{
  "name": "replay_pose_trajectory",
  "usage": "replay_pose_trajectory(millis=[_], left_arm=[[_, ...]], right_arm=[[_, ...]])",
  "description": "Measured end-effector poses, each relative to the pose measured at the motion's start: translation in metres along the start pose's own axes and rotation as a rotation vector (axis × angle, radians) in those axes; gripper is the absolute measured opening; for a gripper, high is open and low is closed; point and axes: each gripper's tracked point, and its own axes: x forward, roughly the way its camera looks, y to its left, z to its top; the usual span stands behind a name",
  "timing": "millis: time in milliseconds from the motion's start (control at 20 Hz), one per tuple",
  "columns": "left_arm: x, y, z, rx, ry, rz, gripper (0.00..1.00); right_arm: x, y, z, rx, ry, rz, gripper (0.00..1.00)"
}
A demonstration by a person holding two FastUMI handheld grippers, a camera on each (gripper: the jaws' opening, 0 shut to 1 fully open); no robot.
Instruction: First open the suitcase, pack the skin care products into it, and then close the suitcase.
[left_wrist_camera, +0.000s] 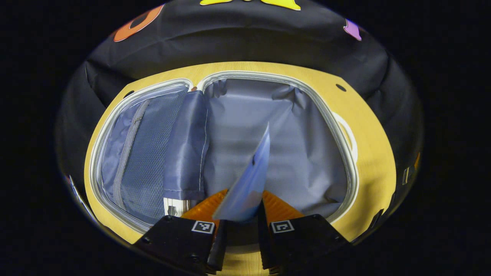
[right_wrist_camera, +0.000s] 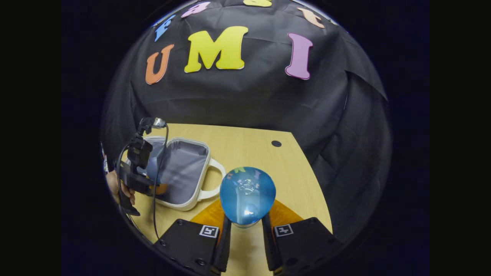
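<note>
The suitcase [left_wrist_camera: 351,168] lies open on the wooden table, white-rimmed with grey lining. Its left half carries a mesh zip pocket [left_wrist_camera: 149,153]. My left gripper [left_wrist_camera: 243,205] is shut on a flat pale-blue packet [left_wrist_camera: 251,176], held edge-on over the right half's bare lining. In the right gripper view, my right gripper [right_wrist_camera: 247,221] is shut on a round glossy blue container [right_wrist_camera: 247,193], held above the table to the right of the suitcase [right_wrist_camera: 180,206]. There the left gripper [right_wrist_camera: 155,188] hangs over the suitcase's left side, held by a hand [right_wrist_camera: 115,188].
The suitcase's white handle [right_wrist_camera: 220,180] points toward my right gripper. The wooden table [right_wrist_camera: 249,149] has a small dark hole [right_wrist_camera: 276,143] near its far edge. Black cloth walls close in behind and to the right. A cable trails from the left gripper.
</note>
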Motion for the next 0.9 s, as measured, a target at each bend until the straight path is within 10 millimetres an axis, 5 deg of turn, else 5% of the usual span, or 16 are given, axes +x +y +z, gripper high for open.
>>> replay_pose_trajectory(millis=[800,850,900], left_arm=[[0.013,-0.009,0.003,-0.078,0.13,0.013,0.44],[0.014,-0.009,0.002,-0.086,0.133,0.013,0.55],[0.013,-0.009,0.002,-0.088,0.13,0.012,0.45]], right_arm=[[0.017,0.021,0.004,-0.037,0.02,0.029,0.35],[0.016,0.021,0.003,-0.041,0.02,0.03,0.35],[0.015,0.022,0.003,-0.043,0.021,0.031,0.35]])
